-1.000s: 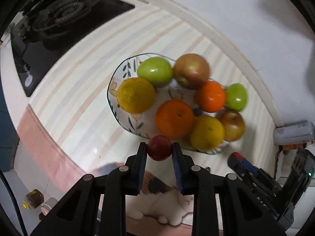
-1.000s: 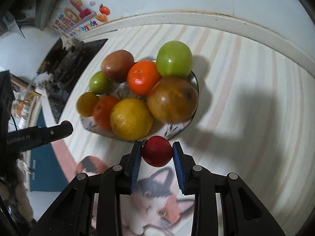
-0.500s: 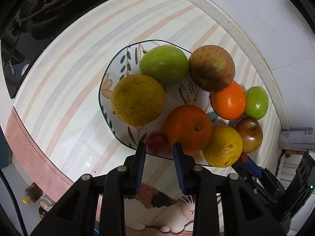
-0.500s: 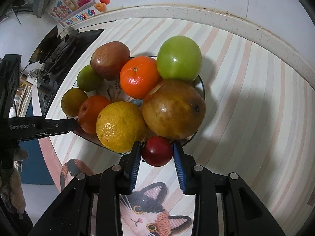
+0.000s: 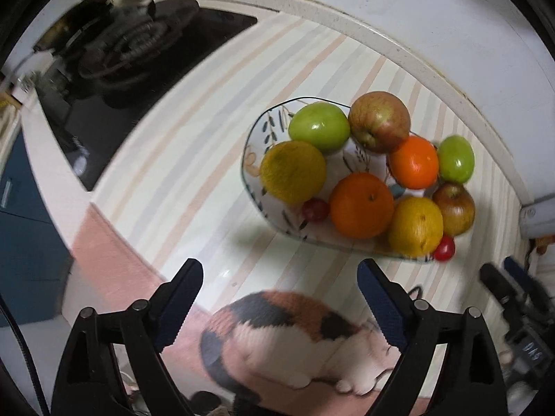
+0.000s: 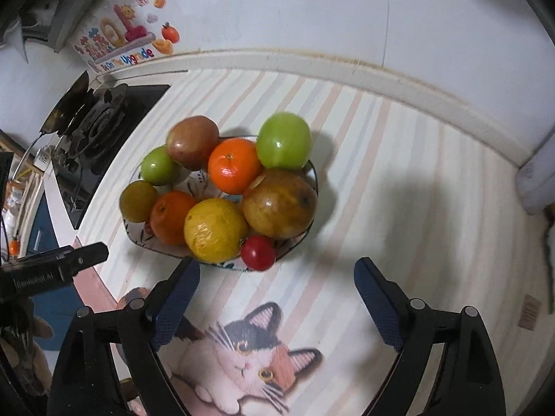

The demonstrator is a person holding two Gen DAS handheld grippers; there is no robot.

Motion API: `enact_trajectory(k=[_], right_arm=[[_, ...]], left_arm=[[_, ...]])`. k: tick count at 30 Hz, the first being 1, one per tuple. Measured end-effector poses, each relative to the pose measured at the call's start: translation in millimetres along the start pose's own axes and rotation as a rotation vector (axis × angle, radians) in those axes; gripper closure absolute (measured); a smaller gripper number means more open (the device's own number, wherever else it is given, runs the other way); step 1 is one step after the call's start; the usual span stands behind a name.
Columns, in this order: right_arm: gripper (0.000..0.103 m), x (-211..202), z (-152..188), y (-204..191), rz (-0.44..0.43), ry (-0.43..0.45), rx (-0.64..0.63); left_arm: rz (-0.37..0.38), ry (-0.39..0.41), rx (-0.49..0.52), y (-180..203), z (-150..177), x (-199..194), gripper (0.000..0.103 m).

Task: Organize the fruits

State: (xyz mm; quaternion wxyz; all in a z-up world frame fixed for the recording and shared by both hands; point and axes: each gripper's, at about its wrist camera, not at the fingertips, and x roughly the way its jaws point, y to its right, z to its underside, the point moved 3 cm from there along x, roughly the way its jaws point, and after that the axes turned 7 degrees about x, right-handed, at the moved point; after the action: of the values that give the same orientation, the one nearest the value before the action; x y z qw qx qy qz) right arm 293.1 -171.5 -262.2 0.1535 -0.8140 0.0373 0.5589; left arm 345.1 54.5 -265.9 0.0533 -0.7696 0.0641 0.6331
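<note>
Both small red fruits released; grippers withdrawn from the bowl (image 6: 310,173).
We note left gripper (image 5: 280,279) and right gripper (image 6: 276,277) spread wide (empty); red fruits (image 5: 315,210) (image 6: 258,252) rest at the near rim.

mat (image 6: 399,180): I see pale cream with peach and grey-blue stripes, a pink border, and a printed calico cat in white, orange and black
bowl (image 5: 255,128): white to my eye, with dark leaf sprigs, an orange motif and a thin dark rim
fruit: I count two green apples (image 6: 284,140), two red-brown apples (image 5: 378,121), two oranges (image 6: 234,165), two yellow citrus (image 6: 215,229), and two small red fruits (image 6: 258,253)
gripper pads (image 6: 177,298): dark blue on black arms, as I see them
stove (image 5: 131,66): black
wall sticker (image 6: 121,45): I read blue and red letters beside orange fruit pictures
</note>
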Motion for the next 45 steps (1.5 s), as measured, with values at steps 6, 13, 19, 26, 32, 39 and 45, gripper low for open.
enact_trajectory(k=[6,13,19,26,32,39,45], right_arm=[[0.005,-53,24,-9,0.048,0.066,-0.032],[0.005,-102,46,-3,0.043,0.117,-0.009],[0.005,-154,64,2,0.009,0.169,-0.010],[0.005,-236,92,6,-0.027,0.250,-0.068],[0.005,-289,114,19,-0.049,0.289,-0.102],[0.005,-336,134,28,-0.080,0.329,-0.142],[0.005,-356,145,30,-0.105,0.335,-0.170]], left_arm=[[-0.052,0.090,0.049,4,33,-47,0.007],[-0.046,0.181,0.092,20,60,-97,0.007],[-0.080,0.268,0.090,31,84,-138,0.007],[-0.081,0.376,0.070,48,122,-201,0.007],[-0.093,0.451,0.027,59,160,-247,0.007],[-0.105,0.493,0.018,76,196,-281,0.007],[-0.105,0.515,0.015,88,215,-299,0.007]])
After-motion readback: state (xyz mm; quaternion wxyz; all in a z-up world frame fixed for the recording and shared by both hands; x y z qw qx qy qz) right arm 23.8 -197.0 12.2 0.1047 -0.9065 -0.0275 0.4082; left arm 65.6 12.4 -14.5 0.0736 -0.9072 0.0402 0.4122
